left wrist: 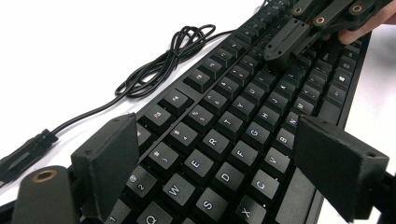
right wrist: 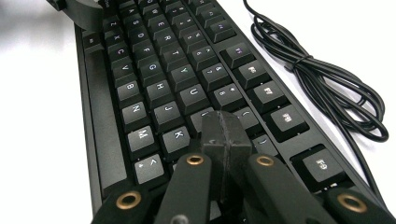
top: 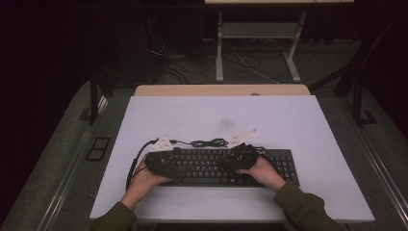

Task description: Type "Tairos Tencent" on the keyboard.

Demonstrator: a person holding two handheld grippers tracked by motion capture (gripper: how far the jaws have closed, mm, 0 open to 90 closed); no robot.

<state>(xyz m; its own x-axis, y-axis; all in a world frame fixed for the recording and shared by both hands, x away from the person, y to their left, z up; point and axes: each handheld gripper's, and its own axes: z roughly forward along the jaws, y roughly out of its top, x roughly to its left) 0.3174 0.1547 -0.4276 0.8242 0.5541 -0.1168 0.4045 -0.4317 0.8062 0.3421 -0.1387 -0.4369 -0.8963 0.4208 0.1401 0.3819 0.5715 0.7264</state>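
Keyboard (top: 219, 166) lies flat near my edge of the white surface (top: 288, 120), its long axis running left to right, key tops facing up. My right gripper (right wrist: 223, 135), jaws pressed together, rests tip-down on the keys by K, nearer the middle; my left gripper (left wrist: 219, 154) hovers with jaws apart above the left-hand letters.

The right gripper (right wrist: 223, 122) is seen with its 2 black jaws pressed together, tips resting low over the black keyboard (right wrist: 154, 88) near the K key (right wrist: 177, 136). A bundled black cable (right wrist: 327, 88) lies on the white table (right wrist: 37, 140) just beside the keyboard. Another gripper's jaw (right wrist: 86, 14) is seen at the far end.
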